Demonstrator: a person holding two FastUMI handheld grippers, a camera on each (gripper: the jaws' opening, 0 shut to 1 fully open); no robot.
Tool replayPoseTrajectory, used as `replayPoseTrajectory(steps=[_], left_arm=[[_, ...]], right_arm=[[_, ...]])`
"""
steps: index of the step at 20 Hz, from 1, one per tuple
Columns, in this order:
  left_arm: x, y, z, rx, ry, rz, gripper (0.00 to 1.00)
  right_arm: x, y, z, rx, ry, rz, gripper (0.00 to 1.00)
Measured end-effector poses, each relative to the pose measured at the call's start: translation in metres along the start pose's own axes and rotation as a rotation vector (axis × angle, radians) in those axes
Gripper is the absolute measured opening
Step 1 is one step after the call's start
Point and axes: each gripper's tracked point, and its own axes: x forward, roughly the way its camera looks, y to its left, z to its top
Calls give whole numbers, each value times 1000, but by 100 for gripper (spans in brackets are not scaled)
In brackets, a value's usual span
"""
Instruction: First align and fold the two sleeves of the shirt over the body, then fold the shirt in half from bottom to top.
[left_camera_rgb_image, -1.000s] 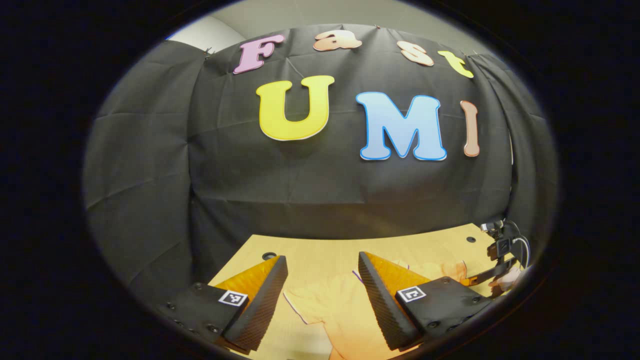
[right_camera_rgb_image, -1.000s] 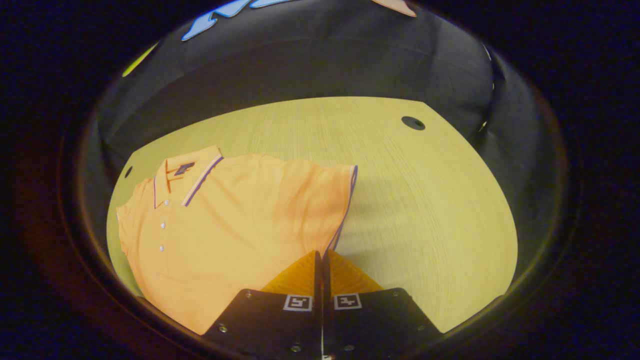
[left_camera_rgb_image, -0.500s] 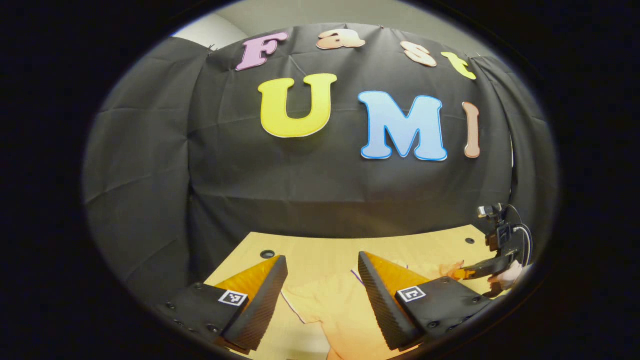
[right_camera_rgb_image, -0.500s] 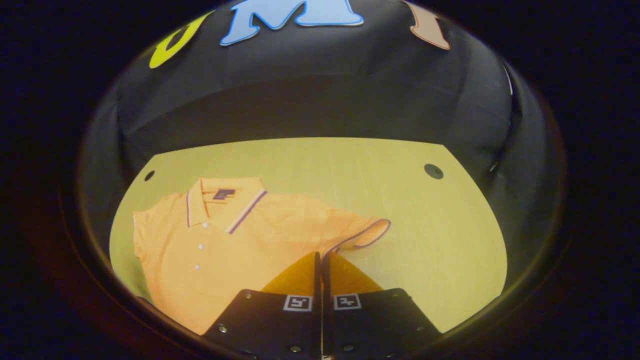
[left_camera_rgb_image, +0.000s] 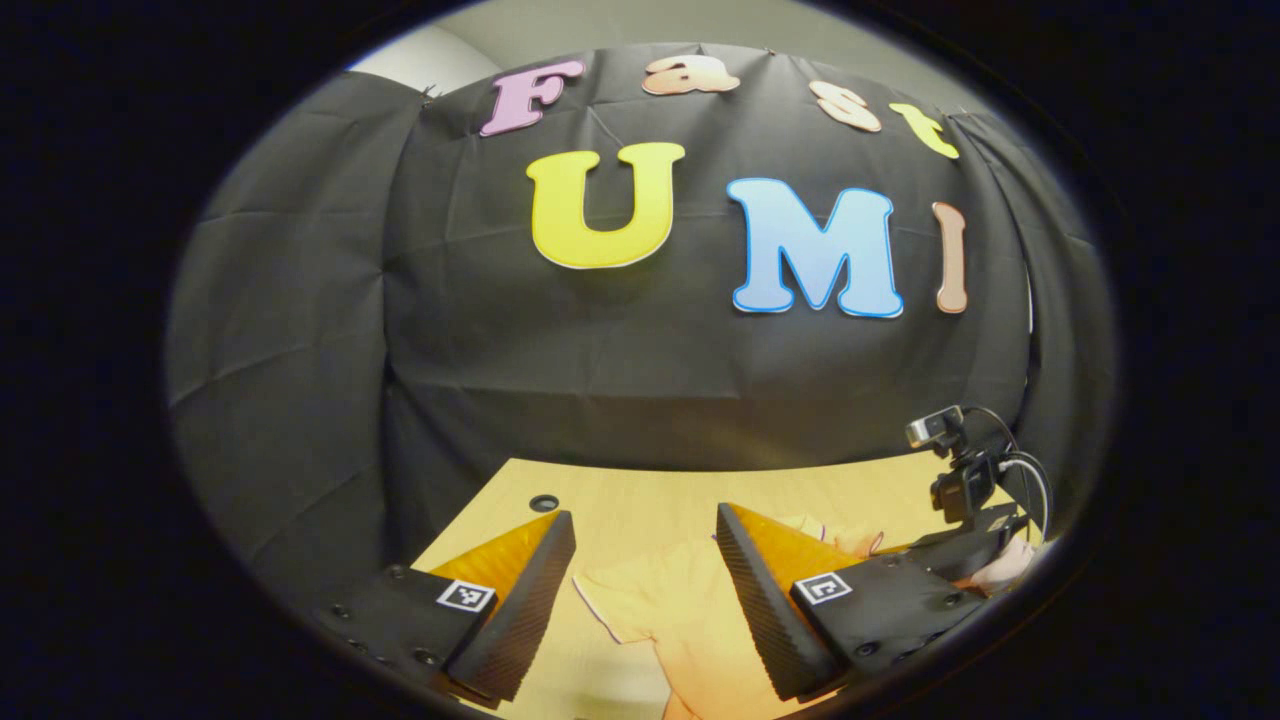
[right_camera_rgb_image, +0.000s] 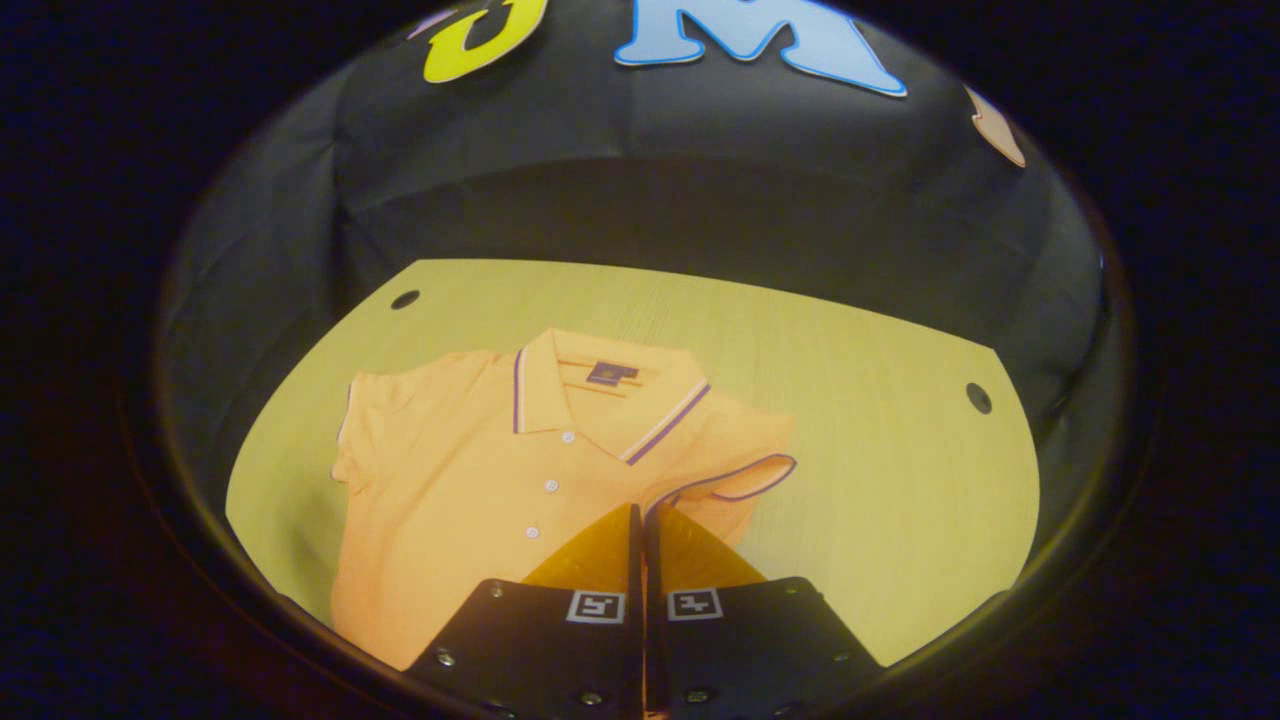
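Orange shirt (right_camera_rgb_image: 480, 500) flat on wood surface (right_camera_rgb_image: 880, 480), hem cut off. Right tongs (right_camera_rgb_image: 641, 512) clamped on lifted sleeve cuff (right_camera_rgb_image: 740, 478). Left tongs (left_camera_rgb_image: 640, 530) spread wide, holding nothing, above shirt's other sleeve (left_camera_rgb_image: 650, 600).

- No word, number or brand can be read on any object here.
- The shirt (right_camera_rgb_image: 480, 500) has a small dark neck label (right_camera_rgb_image: 611, 373) inside the collar. It is too small and blurred to make out any writing.
- The left gripper (left_camera_rgb_image: 642, 515) carries two square black-and-white coded markers, one on each finger mount (left_camera_rgb_image: 466, 596) (left_camera_rgb_image: 822, 588). They are block patterns, not letters or digits.
- The right gripper (right_camera_rgb_image: 640, 508) carries a like pair, side by side on its mounts (right_camera_rgb_image: 595, 606) (right_camera_rgb_image: 694, 604), again with no readable characters.
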Motion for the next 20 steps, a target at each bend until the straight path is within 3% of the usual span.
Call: replayPoseTrajectory(steps=[4, 6, 7, 9, 10, 12, 20], left_arm=[[2, 4, -4, -2, 8, 3, 96], [4, 4, -5, -2, 11, 2, 94], [5, 3, -5, -3, 12, 1, 94], [6, 1, -7, -4, 14, -4, 94], [7, 0, -8, -3, 16, -6, 94], [11, 0, -11, -2, 23, -11, 94], [38, 1, -68, -1, 117, -14, 94]], right_arm=[[6, 9, -14, -5, 58, 18, 7], [4, 6, -16, -10, 67, 7, 33], [4, 3, -16, -10, 69, -1, 36], [1, 3, -17, 7, 71, -3, 36], [-1, 0, -17, 14, 69, -6, 31], [-5, -2, -18, 21, 63, -12, 36], [-39, 2, -8, 27, 3, 0, 36]])
